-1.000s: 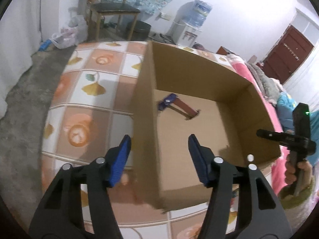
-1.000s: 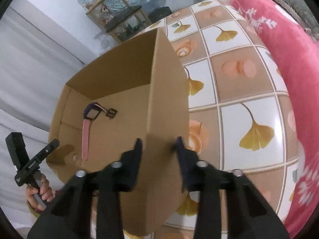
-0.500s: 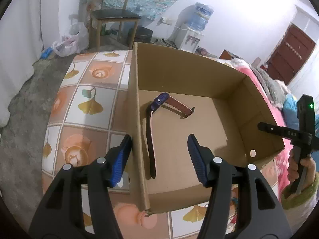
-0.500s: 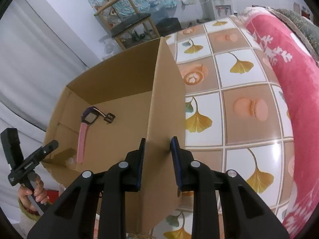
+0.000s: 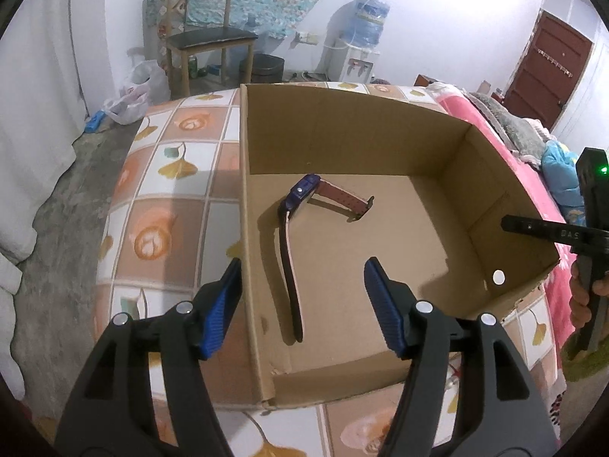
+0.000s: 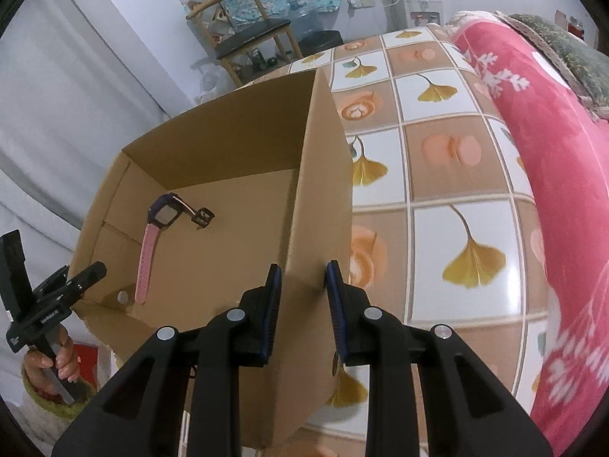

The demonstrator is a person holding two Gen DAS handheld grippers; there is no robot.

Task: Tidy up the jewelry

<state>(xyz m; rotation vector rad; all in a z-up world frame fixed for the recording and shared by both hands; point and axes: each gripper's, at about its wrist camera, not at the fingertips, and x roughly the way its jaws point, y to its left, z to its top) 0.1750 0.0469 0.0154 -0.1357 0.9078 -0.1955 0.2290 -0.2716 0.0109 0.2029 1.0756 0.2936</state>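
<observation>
Two views, taken in turn.

Left wrist view: the left tongs (image 5: 302, 285) stand wide, and their jaws have just been opening. They straddle the left wall of the cardboard box (image 5: 243, 175), one pad outside and one inside, neither pressing on it, so nothing is held. The watch (image 5: 295, 221) lies on the box floor at 12 o'clock from the tongs, case propped up, one strap running toward the camera. At 3 o'clock the other tool shows in a hand (image 5: 584, 297).

Right wrist view: the right tongs (image 6: 302, 304) stand narrow over the box's right wall, pads against both faces, apparently clamping it. The watch lies at 10 o'clock; the left hand (image 6: 57, 358) is at 8 o'clock.

Step, as judged: the box is steadied and the watch already sits inside. Next, the left tongs would need to clear the wall before any other piece is picked up.

Surface and room: a tablecloth (image 6: 456, 190) of ginkgo-leaf squares; a pink blanket (image 6: 552, 152) at 3 o'clock; a wooden chair (image 5: 205, 42), water dispenser (image 5: 361, 45) and brown door (image 5: 548, 64) beyond.
</observation>
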